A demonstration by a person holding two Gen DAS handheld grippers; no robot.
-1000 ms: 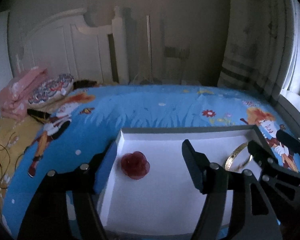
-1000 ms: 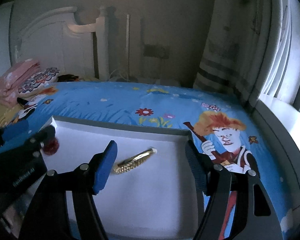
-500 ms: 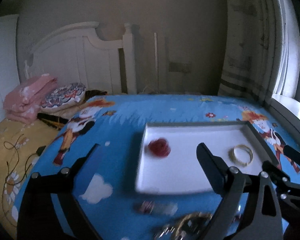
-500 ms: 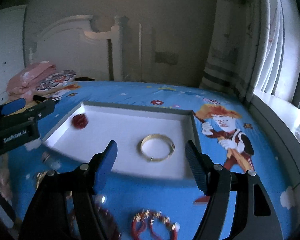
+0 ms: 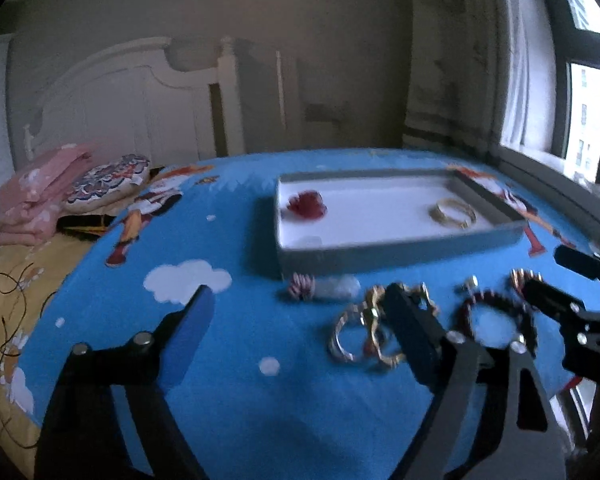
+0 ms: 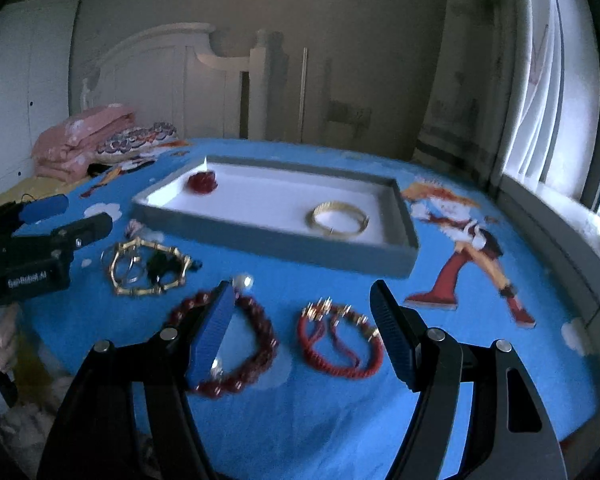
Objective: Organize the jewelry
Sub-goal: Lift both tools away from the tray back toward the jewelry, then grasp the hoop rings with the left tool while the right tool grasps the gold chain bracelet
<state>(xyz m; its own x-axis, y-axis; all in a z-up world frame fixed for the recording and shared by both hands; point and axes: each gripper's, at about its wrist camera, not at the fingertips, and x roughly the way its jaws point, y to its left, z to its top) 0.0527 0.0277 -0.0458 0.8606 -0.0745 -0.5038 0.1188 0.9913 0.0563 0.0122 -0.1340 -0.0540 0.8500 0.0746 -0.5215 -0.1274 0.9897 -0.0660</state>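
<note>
A grey tray point(image 6: 276, 246) with a white floor lies on the blue bedspread; it also shows in the left wrist view point(image 5: 400, 254). In it lie a dark red flower piece point(image 6: 203, 181) and a gold bangle point(image 6: 337, 218). In front of the tray lie a gold link chain with hoops point(image 6: 148, 268), a dark red bead bracelet point(image 6: 256, 340) and a red cord bracelet point(image 6: 340, 344). My left gripper point(image 5: 300, 332) is open and empty above the bedspread, left of the gold pieces point(image 5: 364, 332). My right gripper point(image 6: 304, 332) is open and empty above the two red bracelets.
A small striped piece and a clear one point(image 5: 324, 286) lie by the tray's near wall. Folded pink bedding point(image 5: 32, 192) and a patterned pillow point(image 5: 108, 182) sit at the head of the bed, by the white headboard point(image 5: 140, 100). A window sill point(image 6: 560, 232) runs along the right.
Both grippers have pulled back from over the tray toward the near edge of the bed. The loose jewelry in front of the tray has come into view. Both stay open and empty.
</note>
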